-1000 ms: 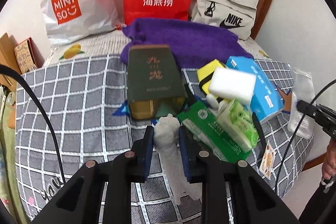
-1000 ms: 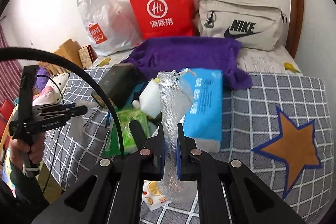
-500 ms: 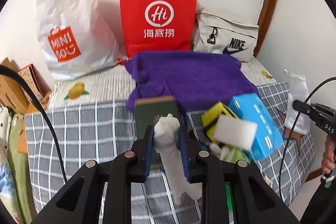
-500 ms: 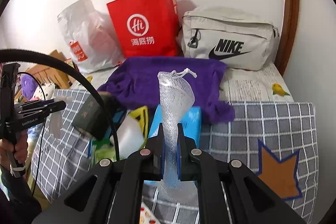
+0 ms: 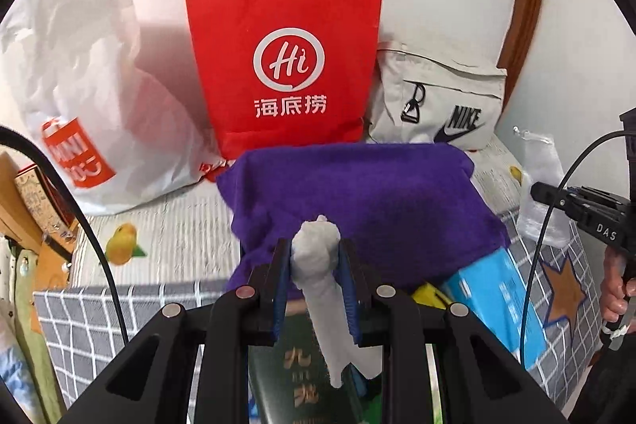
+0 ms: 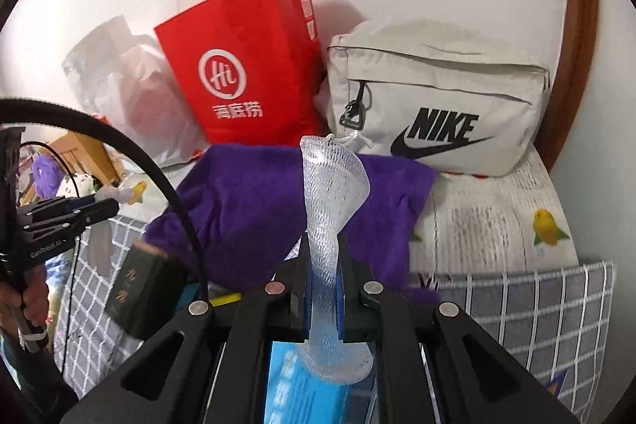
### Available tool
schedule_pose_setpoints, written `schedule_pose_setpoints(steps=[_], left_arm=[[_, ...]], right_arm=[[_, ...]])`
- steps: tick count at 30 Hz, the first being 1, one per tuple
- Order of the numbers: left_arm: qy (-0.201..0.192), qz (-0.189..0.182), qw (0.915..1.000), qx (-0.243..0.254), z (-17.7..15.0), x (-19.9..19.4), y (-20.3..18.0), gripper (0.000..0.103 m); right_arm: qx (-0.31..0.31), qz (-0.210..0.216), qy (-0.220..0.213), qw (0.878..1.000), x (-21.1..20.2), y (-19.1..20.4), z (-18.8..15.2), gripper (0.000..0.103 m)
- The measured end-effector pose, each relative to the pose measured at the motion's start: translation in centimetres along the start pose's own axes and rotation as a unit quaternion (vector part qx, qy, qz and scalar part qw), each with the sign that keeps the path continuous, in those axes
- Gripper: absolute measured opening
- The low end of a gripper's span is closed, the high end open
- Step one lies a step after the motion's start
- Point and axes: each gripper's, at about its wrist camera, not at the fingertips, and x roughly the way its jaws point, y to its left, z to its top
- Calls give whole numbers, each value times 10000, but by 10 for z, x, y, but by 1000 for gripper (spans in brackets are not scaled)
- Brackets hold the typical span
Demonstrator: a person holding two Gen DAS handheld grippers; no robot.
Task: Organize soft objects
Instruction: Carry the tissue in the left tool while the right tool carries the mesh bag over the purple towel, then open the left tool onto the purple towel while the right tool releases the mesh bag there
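My left gripper (image 5: 315, 257) is shut on a white cloth roll (image 5: 318, 265) that hangs down between the fingers, held above the bed. My right gripper (image 6: 322, 265) is shut on a white mesh net bag (image 6: 332, 193), which stands up above the fingers. A purple towel (image 5: 357, 197) lies on the bed ahead of both; it also shows in the right wrist view (image 6: 246, 209). The right gripper with the mesh bag (image 5: 540, 185) shows at the right of the left wrist view. The left gripper (image 6: 99, 209) shows at the left of the right wrist view.
A red paper bag (image 5: 286, 62), a white plastic bag (image 5: 83, 86) and a grey Nike bag (image 6: 437, 98) stand against the wall. A dark green box (image 5: 302, 364), a blue tissue pack (image 5: 501, 297) and a yellow item (image 5: 429, 295) lie on the checked blanket (image 5: 91, 320).
Both grippers have risen and moved toward the wall, still shut on their loads. The bags and purple towel look closer; the green box and tissue pack have dropped low in view.
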Motion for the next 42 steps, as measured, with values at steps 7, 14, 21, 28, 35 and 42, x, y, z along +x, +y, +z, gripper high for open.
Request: schedule_pose_setpoints(steps=[7, 14, 21, 28, 35, 42], left_arm=[[232, -95, 9996, -108, 25, 53, 8, 23], [394, 14, 9992, -119, 44, 89, 16, 23], [644, 53, 9978, -117, 50, 119, 21, 23], [973, 77, 9952, -124, 58, 159, 22, 23], [1222, 209, 9923, -58, 62, 189, 20, 23], [1428, 258, 9894, -13, 57, 204, 17, 24]], right_arm=[[-17, 14, 524, 9986, 60, -13, 17, 10], [-28, 83, 946, 9955, 116, -22, 25, 10], [36, 56, 1261, 9920, 155, -30, 23, 10], [72, 52, 1424, 9898, 173, -37, 18, 10], [27, 39, 1457, 9893, 185, -41, 17, 12], [49, 173, 1480, 9888, 185, -44, 20, 25]])
